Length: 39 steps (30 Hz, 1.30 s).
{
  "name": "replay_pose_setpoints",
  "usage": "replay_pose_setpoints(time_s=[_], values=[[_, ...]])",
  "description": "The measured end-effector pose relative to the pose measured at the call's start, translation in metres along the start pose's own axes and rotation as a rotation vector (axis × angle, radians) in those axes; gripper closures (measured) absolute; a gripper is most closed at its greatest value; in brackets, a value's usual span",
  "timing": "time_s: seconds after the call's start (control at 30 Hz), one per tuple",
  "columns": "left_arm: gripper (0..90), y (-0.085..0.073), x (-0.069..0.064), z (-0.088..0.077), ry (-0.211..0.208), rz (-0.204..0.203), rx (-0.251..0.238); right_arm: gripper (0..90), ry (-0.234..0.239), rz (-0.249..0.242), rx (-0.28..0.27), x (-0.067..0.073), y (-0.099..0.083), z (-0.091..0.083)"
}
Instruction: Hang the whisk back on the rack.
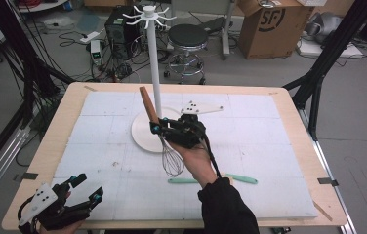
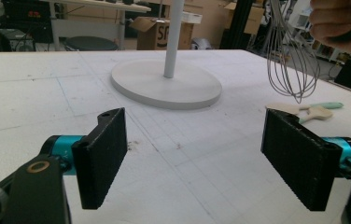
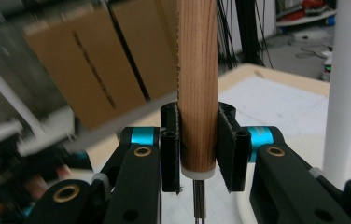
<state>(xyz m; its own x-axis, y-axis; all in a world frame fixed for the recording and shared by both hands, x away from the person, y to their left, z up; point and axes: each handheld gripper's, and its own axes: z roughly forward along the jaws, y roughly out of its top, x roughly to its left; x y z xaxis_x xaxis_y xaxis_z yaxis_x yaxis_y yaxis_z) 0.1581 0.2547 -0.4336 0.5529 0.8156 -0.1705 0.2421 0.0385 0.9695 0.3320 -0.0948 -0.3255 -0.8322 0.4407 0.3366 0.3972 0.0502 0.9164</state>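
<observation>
A whisk with a wooden handle (image 1: 148, 103) and wire loops (image 1: 172, 162) hangs tilted above the white mat, handle up, just in front of the stand's base. My right gripper (image 1: 158, 127) is shut on the handle's lower end. In the right gripper view, the handle (image 3: 198, 84) sits upright between the two pads of this gripper (image 3: 198, 149). A white stand (image 1: 155, 73) with hooks on top rises from a round base (image 1: 141, 134). My left gripper (image 1: 88, 187) rests open at the table's near left corner. The left gripper view shows its jaws (image 2: 194, 154) wide apart and empty, with the whisk wires (image 2: 288, 56) farther off.
A mint-handled wooden spatula (image 1: 240, 178) lies flat on the mat near the front, right of the person's sleeve. The white foam mat (image 1: 269, 146) covers most of the wooden table. Beyond the far edge stand a stool (image 1: 187, 36), a cardboard box (image 1: 274, 24) and a computer case (image 1: 120, 29).
</observation>
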Motion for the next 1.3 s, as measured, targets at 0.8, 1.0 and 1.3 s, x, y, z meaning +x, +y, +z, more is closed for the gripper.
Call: replay_pose_setpoints(time_s=[0.8,1.0,1.3], values=[[23.6,-0.001,-0.002,0.008,-0.012,0.004,0.002,73.3,0.123,0.102,-0.217,0.009,0.071,0.000],[23.6,-0.001,-0.001,0.008,-0.014,0.006,0.003,73.3,0.115,0.081,-0.223,0.013,0.094,0.000],[23.6,-0.001,-0.002,0.009,-0.028,0.001,0.003,73.2,0.132,0.090,-0.235,0.004,0.109,0.005]])
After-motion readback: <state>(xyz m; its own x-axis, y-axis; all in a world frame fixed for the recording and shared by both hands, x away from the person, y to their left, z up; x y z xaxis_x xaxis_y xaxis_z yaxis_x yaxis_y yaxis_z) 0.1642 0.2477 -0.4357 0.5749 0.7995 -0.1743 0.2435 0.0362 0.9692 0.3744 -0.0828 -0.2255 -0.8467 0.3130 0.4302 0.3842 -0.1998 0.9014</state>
